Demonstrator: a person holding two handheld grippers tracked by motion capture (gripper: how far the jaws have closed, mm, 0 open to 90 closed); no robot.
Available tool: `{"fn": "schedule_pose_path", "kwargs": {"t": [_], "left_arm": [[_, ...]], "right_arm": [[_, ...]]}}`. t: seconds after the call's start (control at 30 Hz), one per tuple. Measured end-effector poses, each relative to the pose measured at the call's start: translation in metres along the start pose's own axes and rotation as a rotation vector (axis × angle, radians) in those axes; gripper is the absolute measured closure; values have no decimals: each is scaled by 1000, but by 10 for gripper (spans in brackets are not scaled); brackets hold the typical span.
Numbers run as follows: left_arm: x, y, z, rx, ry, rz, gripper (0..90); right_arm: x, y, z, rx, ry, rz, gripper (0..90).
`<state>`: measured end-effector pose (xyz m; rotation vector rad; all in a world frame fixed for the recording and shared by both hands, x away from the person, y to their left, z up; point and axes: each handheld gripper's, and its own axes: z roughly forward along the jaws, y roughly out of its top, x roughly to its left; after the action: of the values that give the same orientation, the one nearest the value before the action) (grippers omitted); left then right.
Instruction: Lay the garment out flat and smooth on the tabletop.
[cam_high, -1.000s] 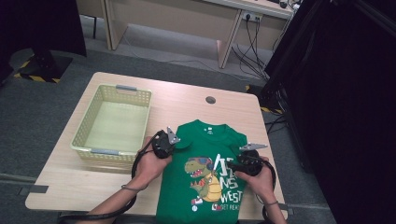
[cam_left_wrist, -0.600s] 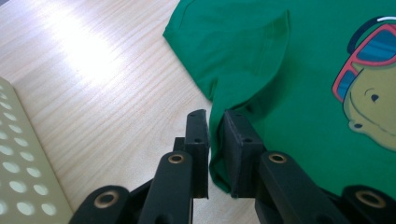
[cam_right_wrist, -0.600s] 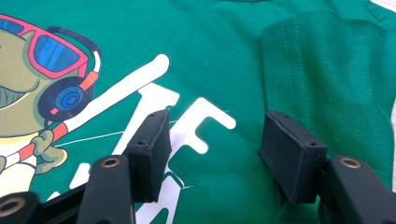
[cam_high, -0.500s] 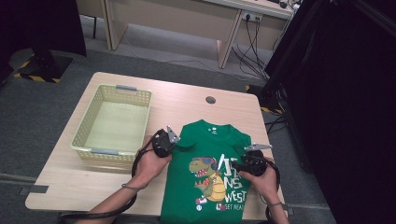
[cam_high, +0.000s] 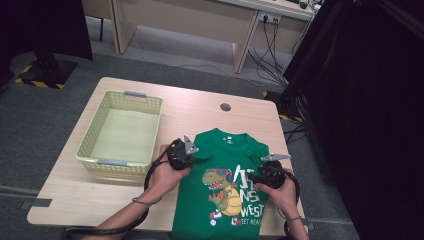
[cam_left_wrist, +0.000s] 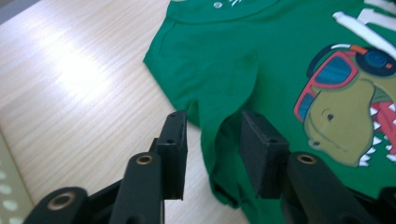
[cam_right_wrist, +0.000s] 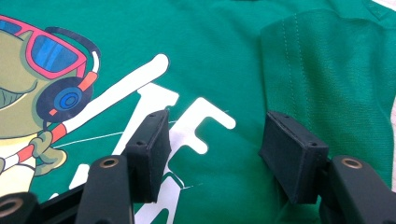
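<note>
A green T-shirt (cam_high: 227, 175) with a cartoon dinosaur print lies flat, face up, on a wooden table (cam_high: 200, 107), spread from the table's middle to its near edge, toward the right side. Its collar points to the far edge.

The left gripper (cam_left_wrist: 212, 140) sits at the shirt's left side, at the armpit where the sleeve meets the body. Its jaws have just been opening; they stand apart with a raised fold of the shirt's edge between them, the pads not pressing on it, so the cloth is released.

The right gripper (cam_right_wrist: 215, 144) hovers low over the shirt's right half, above the white lettering and beside the right sleeve. Its jaws are spread, grasping nothing.

A pale yellow basket (cam_high: 87, 150) sits at the table's left side, just beside the left hand (cam_high: 165, 175).
</note>
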<state>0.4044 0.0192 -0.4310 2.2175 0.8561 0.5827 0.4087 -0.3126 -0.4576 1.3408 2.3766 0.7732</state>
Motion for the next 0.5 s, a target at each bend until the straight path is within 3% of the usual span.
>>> {"fn": "schedule_pose_path", "kwargs": {"t": [0.17, 0.5], "left_arm": [[-2, 5, -1, -28, 3, -5, 572], [-5, 11, 14, -13, -11, 23, 511]], "right_arm": [[0, 0, 0, -1, 1, -2, 419], [0, 0, 0, -1, 0, -2, 420]]}}
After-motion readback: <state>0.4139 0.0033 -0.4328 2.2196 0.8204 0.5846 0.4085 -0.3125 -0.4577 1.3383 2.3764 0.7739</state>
